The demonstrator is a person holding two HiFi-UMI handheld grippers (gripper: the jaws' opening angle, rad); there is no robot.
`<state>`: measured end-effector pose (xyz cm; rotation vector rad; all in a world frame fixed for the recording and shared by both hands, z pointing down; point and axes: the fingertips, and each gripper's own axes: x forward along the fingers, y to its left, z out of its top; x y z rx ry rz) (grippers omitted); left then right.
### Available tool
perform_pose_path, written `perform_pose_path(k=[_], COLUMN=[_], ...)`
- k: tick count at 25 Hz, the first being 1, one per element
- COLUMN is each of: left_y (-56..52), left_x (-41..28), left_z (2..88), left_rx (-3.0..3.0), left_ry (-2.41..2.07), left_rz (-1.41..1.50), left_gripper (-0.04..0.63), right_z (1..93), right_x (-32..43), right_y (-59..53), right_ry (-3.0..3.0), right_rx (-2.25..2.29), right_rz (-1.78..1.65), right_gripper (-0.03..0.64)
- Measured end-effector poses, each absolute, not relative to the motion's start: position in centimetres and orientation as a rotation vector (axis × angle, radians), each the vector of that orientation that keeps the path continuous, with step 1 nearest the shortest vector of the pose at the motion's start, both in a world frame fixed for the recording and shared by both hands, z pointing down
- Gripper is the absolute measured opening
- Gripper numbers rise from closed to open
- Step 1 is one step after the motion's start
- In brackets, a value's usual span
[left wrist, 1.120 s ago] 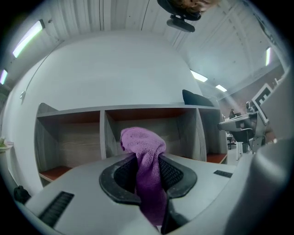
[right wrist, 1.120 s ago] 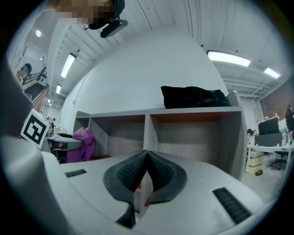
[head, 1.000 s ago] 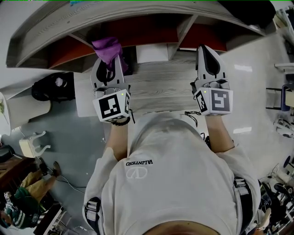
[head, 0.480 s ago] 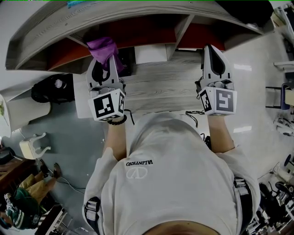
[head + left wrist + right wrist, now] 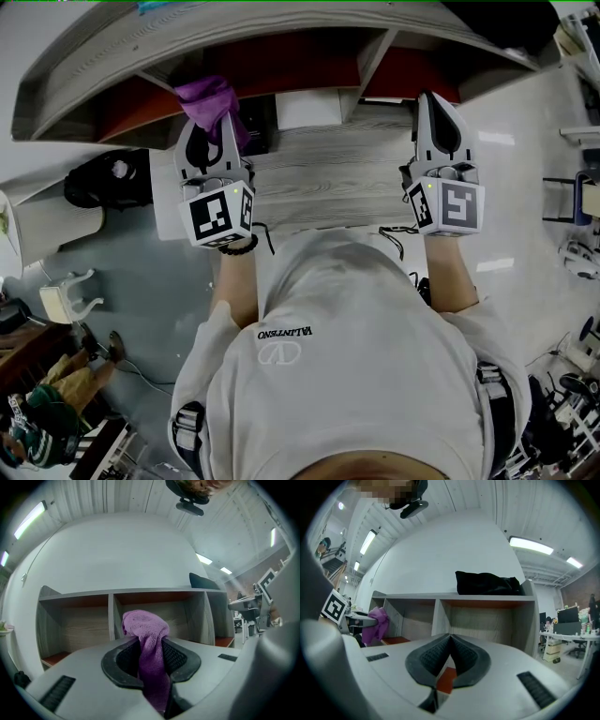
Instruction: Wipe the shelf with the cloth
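Note:
A purple cloth (image 5: 212, 101) bunches out of my left gripper (image 5: 214, 131), which is shut on it just in front of the wooden shelf (image 5: 281, 37). In the left gripper view the cloth (image 5: 149, 653) hangs between the jaws, its top in front of the divider between two red-floored compartments (image 5: 159, 616). My right gripper (image 5: 433, 117) is shut on nothing and points at the shelf's right compartments. Its own view shows the pads (image 5: 464, 657) touching at the tips, with the cloth (image 5: 378, 624) far left.
A black bag (image 5: 487, 583) lies on top of the shelf at the right. A white box (image 5: 309, 108) sits below the shelf's middle. A black object (image 5: 105, 173) and white furniture (image 5: 56, 220) stand at the left; desks and chairs (image 5: 562, 644) at the right.
My left gripper moved left and slightly forward with the cloth. My right gripper shifted a little to the right and forward. Both have held still for the last half second.

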<state>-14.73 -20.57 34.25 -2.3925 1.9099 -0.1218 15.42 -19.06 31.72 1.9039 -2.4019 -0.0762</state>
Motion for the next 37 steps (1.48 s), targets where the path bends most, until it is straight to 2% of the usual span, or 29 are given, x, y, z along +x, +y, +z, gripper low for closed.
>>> perform_pose_path(k=[37], left_y=[-20.2], left_x=[-13.6], left_z=[34.1], left_rx=[-2.401], left_ry=[1.891], left_rz=[-0.117], left_gripper=[0.092], right_z=[31.8], right_x=[16.3], right_y=[-18.6], right_ry=[-2.374], right_rx=[1.903], right_rz=[-0.09], right_gripper=[-0.003])
